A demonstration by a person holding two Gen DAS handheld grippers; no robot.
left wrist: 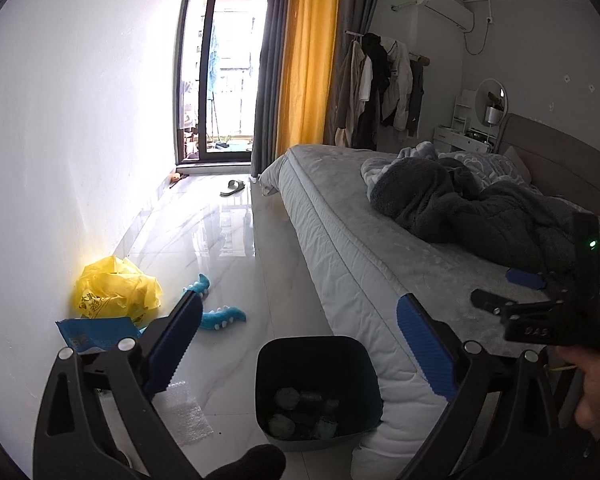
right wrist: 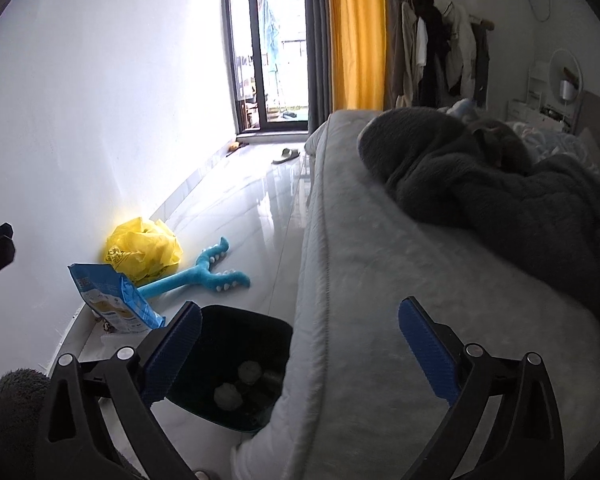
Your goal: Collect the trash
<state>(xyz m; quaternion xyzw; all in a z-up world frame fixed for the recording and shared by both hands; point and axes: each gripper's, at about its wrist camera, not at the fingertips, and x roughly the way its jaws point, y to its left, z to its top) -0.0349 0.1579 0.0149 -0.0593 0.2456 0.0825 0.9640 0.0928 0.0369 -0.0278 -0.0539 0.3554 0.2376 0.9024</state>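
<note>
Both tools spread, empty: left tool, right tool; yellow bag crumpled on floor against wall, likely light, soft, slippery—pinch a raised fold.

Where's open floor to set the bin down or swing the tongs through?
Free: the glossy floor strip between the wall and the bed, running to the slipper. Crowded: by the wall, the yellow bag, blue packet and blue plush toy cluster just beyond the bin.
</note>
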